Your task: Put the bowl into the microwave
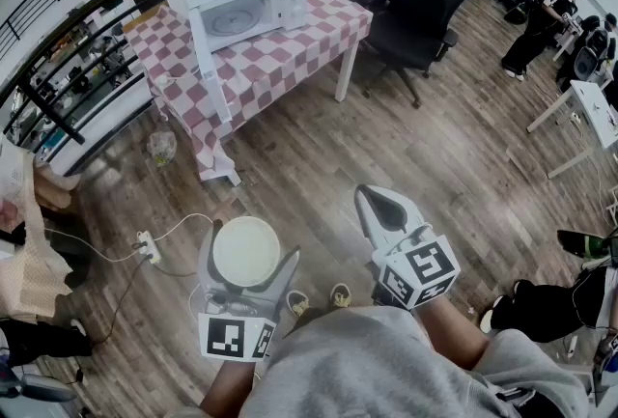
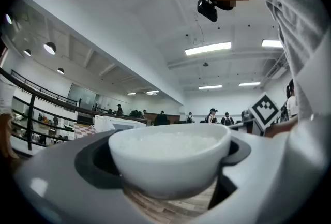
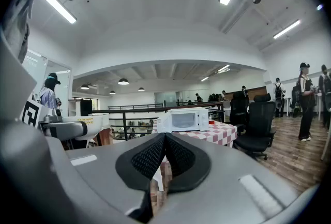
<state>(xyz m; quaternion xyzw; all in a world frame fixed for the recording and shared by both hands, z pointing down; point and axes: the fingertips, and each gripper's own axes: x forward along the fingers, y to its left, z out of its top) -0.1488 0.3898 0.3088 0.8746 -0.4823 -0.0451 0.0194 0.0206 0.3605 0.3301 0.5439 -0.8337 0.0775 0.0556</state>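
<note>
The left tongs point(image 1: 249, 264) stand spread wide around the white bowl point(image 2: 168, 158), one jaw on each side of its wall just under the rim, and they carry it in the air above the wooden floor point(image 1: 290, 165). The right tongs point(image 3: 164, 153) are pressed together with nothing between them, and they hang just beside the left pair.

The microwave point(image 1: 241, 6) sits on the table point(image 1: 319, 30) with the checked cloth, well apart from the bowl and ahead of the person. Its door appears to stand open, though the head view does not make that certain.

The bowl looks like glazed ceramic, so it is probably stiff, fairly heavy for what it is, and breakable if it falls onto the floor. The glaze is smooth and its sides curve in towards the foot, so it could slide down or tip out of a loose hold. The left gripper view shows something pale and grainy filling it nearly to the rim. I cannot tell what it is, but it adds weight and would spill if the bowl tilts.

The best hold seems to be the present one, across the widest part with the dark pads on opposite walls and the rim kept level. The empty right tongs could steady the door, or support the bowl from beneath if it begins to slip.
</note>
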